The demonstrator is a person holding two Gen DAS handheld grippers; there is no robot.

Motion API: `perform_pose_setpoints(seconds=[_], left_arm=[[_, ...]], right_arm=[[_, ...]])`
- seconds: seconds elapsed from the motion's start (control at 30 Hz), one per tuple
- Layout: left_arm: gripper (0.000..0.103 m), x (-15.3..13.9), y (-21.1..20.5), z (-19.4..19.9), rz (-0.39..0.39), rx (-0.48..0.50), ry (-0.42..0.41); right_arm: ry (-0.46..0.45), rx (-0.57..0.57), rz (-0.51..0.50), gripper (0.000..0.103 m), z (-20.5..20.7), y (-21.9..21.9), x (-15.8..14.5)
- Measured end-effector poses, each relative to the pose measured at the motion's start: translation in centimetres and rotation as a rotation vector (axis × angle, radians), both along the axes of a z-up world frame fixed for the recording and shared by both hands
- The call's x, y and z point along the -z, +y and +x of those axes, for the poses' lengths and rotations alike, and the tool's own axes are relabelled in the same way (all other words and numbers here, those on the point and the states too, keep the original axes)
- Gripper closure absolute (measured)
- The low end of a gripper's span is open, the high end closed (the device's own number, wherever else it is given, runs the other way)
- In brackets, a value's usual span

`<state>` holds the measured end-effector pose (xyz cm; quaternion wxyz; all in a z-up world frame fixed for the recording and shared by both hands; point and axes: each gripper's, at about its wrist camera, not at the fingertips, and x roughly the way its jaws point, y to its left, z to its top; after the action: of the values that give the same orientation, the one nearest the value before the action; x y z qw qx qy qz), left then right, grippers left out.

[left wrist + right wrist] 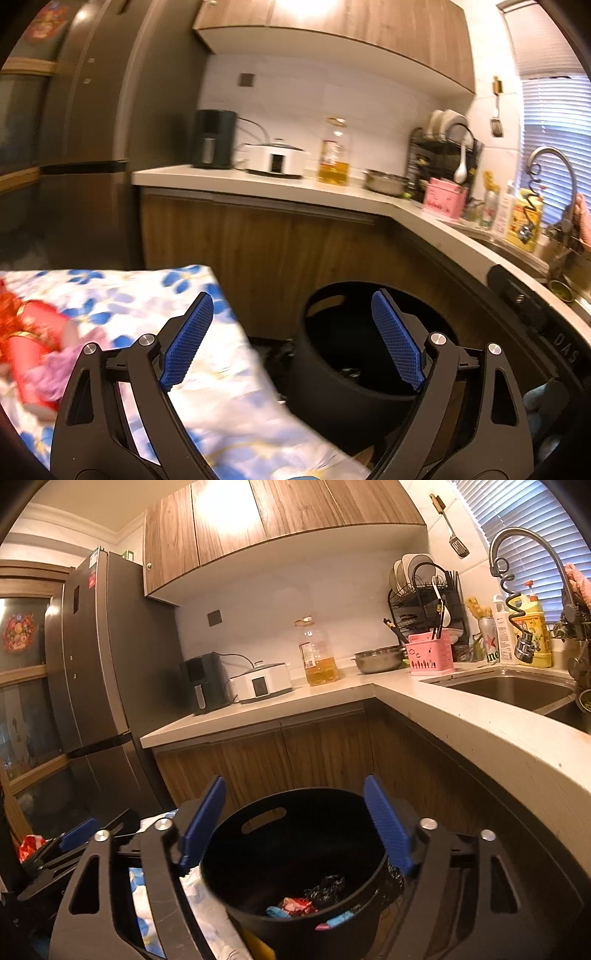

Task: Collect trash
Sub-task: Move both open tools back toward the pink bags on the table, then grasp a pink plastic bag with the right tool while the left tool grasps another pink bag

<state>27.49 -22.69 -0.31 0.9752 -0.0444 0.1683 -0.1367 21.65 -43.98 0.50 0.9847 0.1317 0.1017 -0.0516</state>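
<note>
Both tools released: right tool over bin shows wrappers; left tool view, bin contents unclear.

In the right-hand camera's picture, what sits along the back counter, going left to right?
Fridge → black air fryer → white cooker → oil bottle → steel bowl → pink utensil basket → beer can → yellow detergent bottle.

Open bin mouth ahead of the tongs

The black bin gapes unobstructed between the right gripper fingers; floral cloth crowds left, counter edge right.
</note>
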Motion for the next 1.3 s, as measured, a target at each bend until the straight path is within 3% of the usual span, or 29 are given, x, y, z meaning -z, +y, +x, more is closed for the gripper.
perform_pose_setpoints(seconds=[0.33,0.7,1.07,1.3], left_arm=[[0.015,1.1,6.9,-4.6,0.028,-0.217,-0.012],[0.015,3.0,16.3,-8.7,0.005,-0.401,0.017],[0.015,4.3,23.4,-10.9,-0.044,-0.517,0.044],[0.015,5.3,24.7,-10.7,-0.050,-0.517,0.066]], right_arm=[[0.003,-0.069,0.031,0.024,-2.0,3.6,0.7],[0.051,-0.227,0.033,0.025,-2.1,11.4,2.4],[0.169,-0.417,-0.011,0.041,0.2,22.2,6.0],[0.238,-0.481,-0.035,0.050,2.3,26.4,8.3]])
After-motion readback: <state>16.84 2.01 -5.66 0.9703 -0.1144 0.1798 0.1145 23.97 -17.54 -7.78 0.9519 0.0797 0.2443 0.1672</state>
